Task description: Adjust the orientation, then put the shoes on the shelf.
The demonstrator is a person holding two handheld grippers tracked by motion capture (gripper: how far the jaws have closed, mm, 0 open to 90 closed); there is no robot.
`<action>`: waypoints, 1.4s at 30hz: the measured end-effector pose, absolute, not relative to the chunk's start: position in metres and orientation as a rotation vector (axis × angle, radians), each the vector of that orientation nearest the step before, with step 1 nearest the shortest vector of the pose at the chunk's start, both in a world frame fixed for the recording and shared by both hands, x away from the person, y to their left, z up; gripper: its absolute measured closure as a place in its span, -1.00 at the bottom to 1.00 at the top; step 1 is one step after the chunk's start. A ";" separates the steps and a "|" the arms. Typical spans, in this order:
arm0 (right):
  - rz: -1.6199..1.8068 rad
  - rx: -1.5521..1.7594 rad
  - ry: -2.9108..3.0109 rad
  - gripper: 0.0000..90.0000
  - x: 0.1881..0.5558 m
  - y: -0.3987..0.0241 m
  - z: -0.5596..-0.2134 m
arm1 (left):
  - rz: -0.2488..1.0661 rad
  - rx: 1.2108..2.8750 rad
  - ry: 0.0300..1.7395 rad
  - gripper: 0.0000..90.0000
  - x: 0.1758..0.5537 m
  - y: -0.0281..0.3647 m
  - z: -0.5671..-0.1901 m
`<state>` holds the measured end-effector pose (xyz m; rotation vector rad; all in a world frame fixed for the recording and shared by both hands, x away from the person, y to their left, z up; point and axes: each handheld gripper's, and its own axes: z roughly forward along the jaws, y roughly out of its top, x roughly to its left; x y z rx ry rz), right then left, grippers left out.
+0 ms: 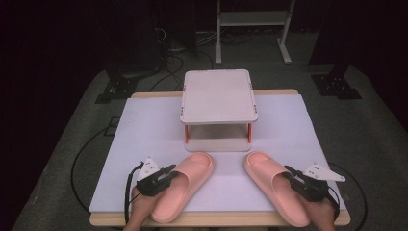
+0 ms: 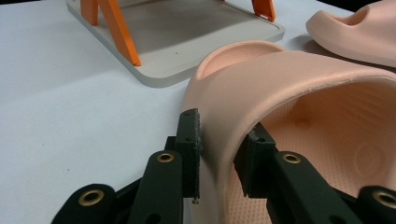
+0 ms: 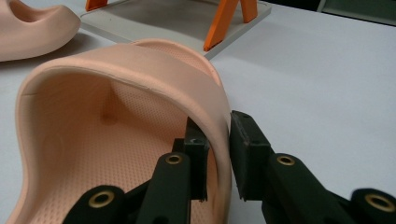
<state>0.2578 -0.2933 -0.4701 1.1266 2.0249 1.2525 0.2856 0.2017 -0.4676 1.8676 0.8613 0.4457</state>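
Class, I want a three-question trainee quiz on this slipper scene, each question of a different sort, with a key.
1. True or false: the left claw is shut on the left slipper.
2. Which part of the right slipper does the right claw pinch? A) the heel B) the strap's side wall C) the toe tip
3. What stands on the table beyond both slippers?

Key
1. True: one pad is outside the strap wall, the other inside.
2. B.
3. A two-level rack with orange legs, nothing on its tiers.
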 end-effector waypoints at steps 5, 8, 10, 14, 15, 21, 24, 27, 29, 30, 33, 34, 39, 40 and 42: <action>1.265 1.128 2.024 0.74 0.256 -0.292 -0.468 | 0.447 1.838 0.874 0.64 0.284 0.205 -0.465; 1.274 1.131 2.019 0.75 0.255 -0.291 -0.467 | 0.447 1.823 0.877 0.64 0.284 0.207 -0.464; 1.280 1.129 2.020 0.75 0.254 -0.291 -0.465 | 0.444 1.808 0.878 0.64 0.284 0.208 -0.462; 1.301 1.124 2.020 0.76 0.253 -0.288 -0.462 | 0.441 1.801 0.870 0.64 0.284 0.209 -0.459; 1.308 1.122 2.018 0.76 0.252 -0.287 -0.461 | 0.438 1.794 0.869 0.64 0.284 0.209 -0.459; 1.329 1.130 2.013 0.76 0.249 -0.284 -0.455 | 0.432 1.798 0.838 0.64 0.283 0.210 -0.451; 1.349 1.132 2.004 0.76 0.249 -0.284 -0.452 | 0.427 1.794 0.824 0.64 0.282 0.210 -0.447; 1.355 1.131 1.996 0.76 0.249 -0.283 -0.448 | 0.421 1.781 0.815 0.64 0.280 0.210 -0.443; 1.359 1.125 1.994 0.76 0.250 -0.283 -0.445 | 0.420 1.778 0.806 0.64 0.280 0.210 -0.439; 1.357 1.125 1.992 0.76 0.250 -0.283 -0.443 | 0.420 1.773 0.802 0.64 0.280 0.210 -0.438; 1.358 1.121 1.989 0.76 0.250 -0.282 -0.438 | 0.421 1.758 0.805 0.64 0.280 0.212 -0.433; 1.359 1.123 1.991 0.76 0.249 -0.282 -0.436 | 0.420 1.756 0.804 0.64 0.280 0.213 -0.431; 1.369 1.122 1.978 0.76 0.249 -0.284 -0.426 | 0.427 1.748 0.795 0.64 0.278 0.217 -0.420; 1.371 1.125 1.976 0.76 0.249 -0.285 -0.424 | 0.428 1.748 0.793 0.63 0.278 0.217 -0.418; 1.376 1.120 1.970 0.76 0.249 -0.285 -0.421 | 0.435 1.747 0.780 0.63 0.277 0.218 -0.412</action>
